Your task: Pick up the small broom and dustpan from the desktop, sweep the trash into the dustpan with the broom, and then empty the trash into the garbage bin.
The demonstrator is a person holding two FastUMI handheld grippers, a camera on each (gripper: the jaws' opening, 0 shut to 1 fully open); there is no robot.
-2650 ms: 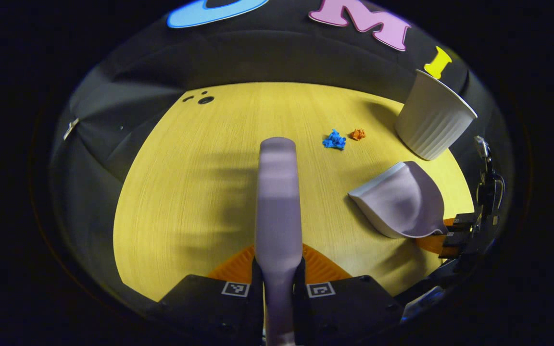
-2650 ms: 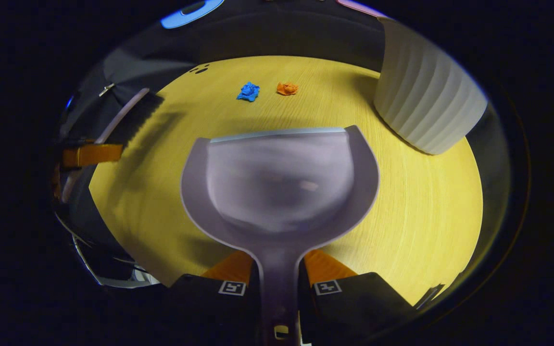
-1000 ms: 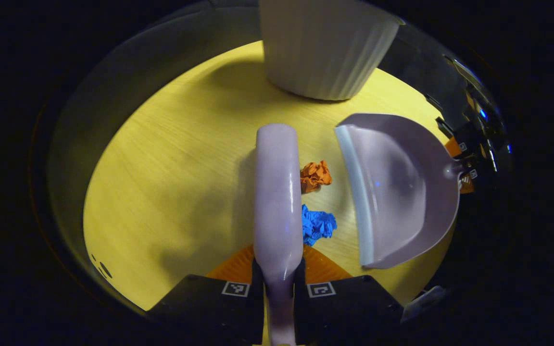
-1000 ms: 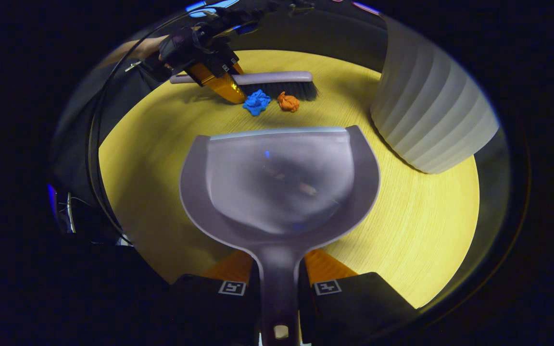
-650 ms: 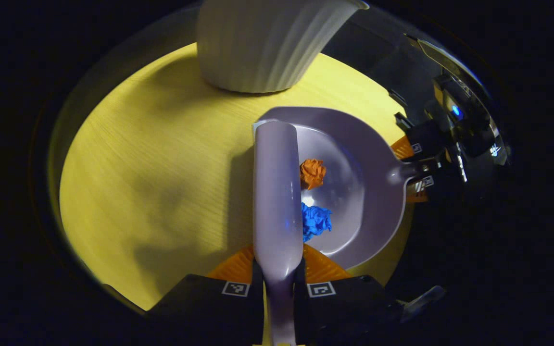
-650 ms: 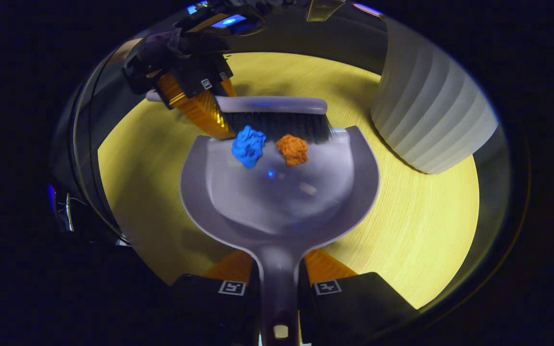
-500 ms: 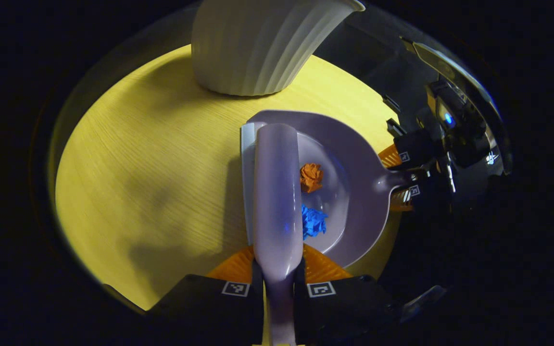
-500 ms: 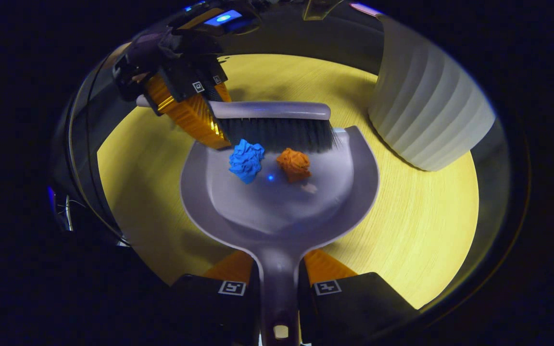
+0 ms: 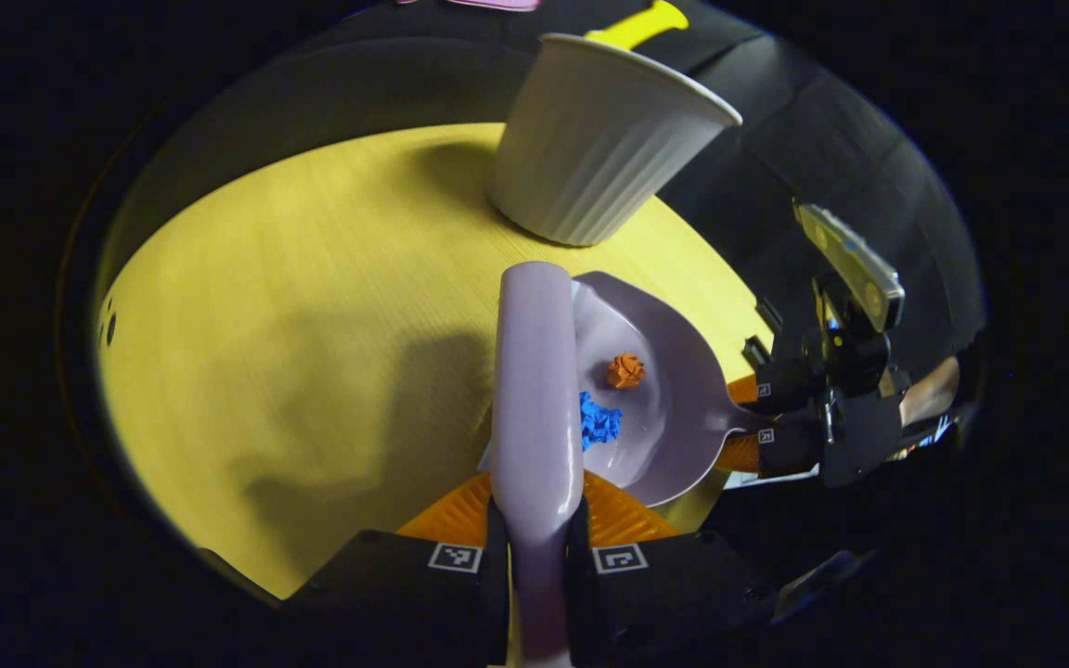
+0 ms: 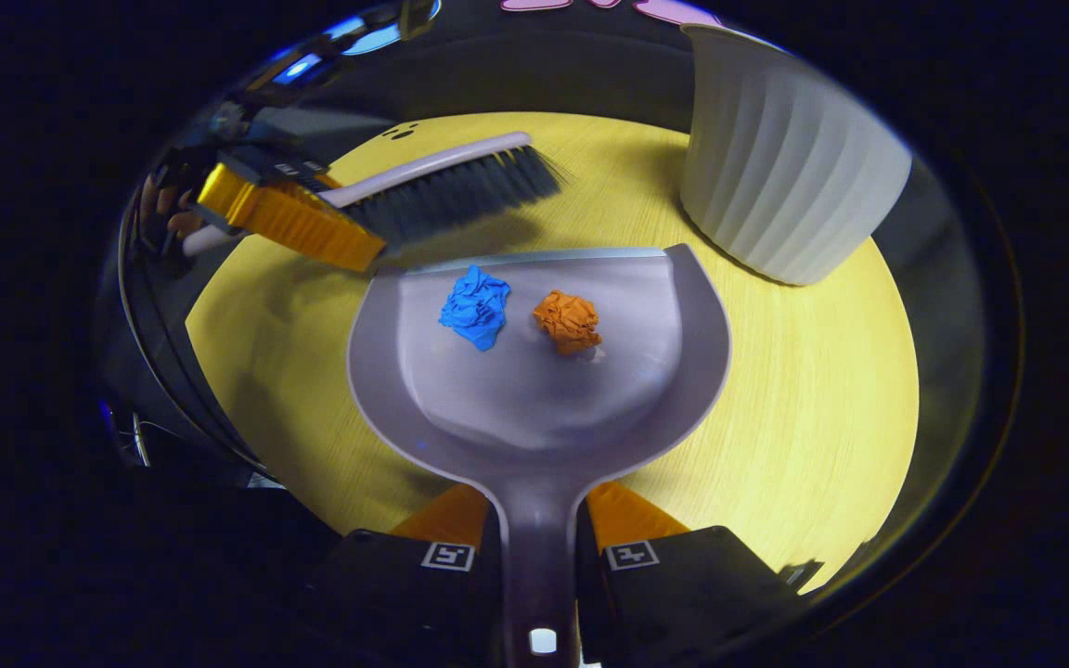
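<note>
The yellow wood-grain worktop (image 10: pixel 822 390) takes up most of both views. Next biggest is the white ribbed garbage bin (image 10: pixel 780 176), standing upright on the far right part of the worktop, close to the dustpan but not touching it; in the left gripper view the garbage bin (image 9: pixel 599 139) sits at the top.

The pale lilac dustpan (image 10: pixel 534 399) has its handle clamped between both fingers of the right hand-held gripper (image 10: pixel 539 557), closed tight on it, with the front lip pointing away. From the left gripper view the dustpan (image 9: pixel 674 408) lies just right of the broom, with the right hand-held gripper (image 9: pixel 780 422) on its handle.

The small broom (image 9: pixel 536 390) runs straight up the middle there, its handle pinched by the left hand-held gripper (image 9: pixel 534 557), fingers closed on it. In the right gripper view the small broom (image 10: pixel 442 190) is tilted beyond the dustpan's lip, dark bristles apart from the pan, left hand-held gripper (image 10: pixel 284 218) on the handle.

Smallest stuff: blue paper wad (image 10: pixel 476 306) and orange paper wad (image 10: pixel 569 321) sit side by side inside the dustpan, not touching.
</note>
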